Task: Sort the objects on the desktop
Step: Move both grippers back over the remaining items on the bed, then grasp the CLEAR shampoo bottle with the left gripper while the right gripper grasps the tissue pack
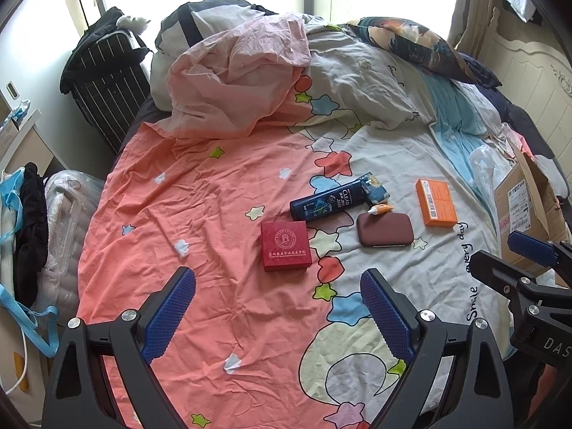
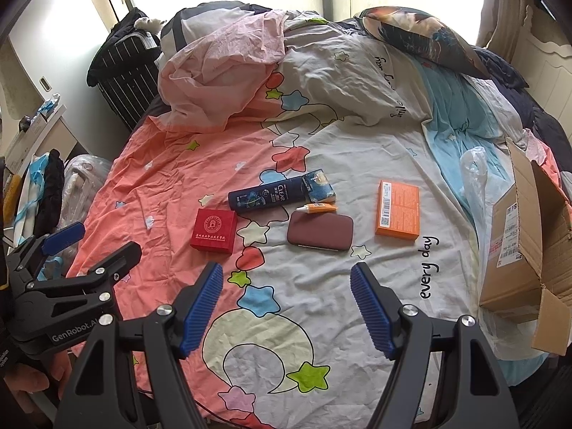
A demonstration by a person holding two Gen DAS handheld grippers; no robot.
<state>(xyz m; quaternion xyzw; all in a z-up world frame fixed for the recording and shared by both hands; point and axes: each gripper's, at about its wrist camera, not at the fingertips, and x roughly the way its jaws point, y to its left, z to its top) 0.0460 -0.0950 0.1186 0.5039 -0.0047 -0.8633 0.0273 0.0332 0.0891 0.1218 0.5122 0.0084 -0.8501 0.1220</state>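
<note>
Several objects lie on the bed sheet [image 1: 200, 207]: a red square box [image 1: 285, 246] [image 2: 213, 230], a dark blue shampoo bottle [image 1: 329, 202] [image 2: 266, 193], a blue tissue pack [image 1: 375, 188] [image 2: 321, 186], a small orange-and-white tube [image 1: 380, 209] [image 2: 316, 208], a maroon case [image 1: 385, 229] [image 2: 320, 231] and an orange box [image 1: 435, 202] [image 2: 397, 209]. My left gripper [image 1: 279, 286] [image 2: 91, 239] is open and empty, just short of the red box. My right gripper [image 2: 286, 275] [image 1: 500, 254] is open and empty, short of the maroon case.
An open cardboard box [image 2: 518, 243] [image 1: 525, 211] sits at the bed's right edge, beside a clear plastic bag [image 2: 473, 168]. A crumpled duvet [image 1: 250, 68] and a pillow [image 1: 411, 43] lie at the far end. A dark suitcase [image 1: 107, 85] and bags [image 1: 60, 221] stand left of the bed.
</note>
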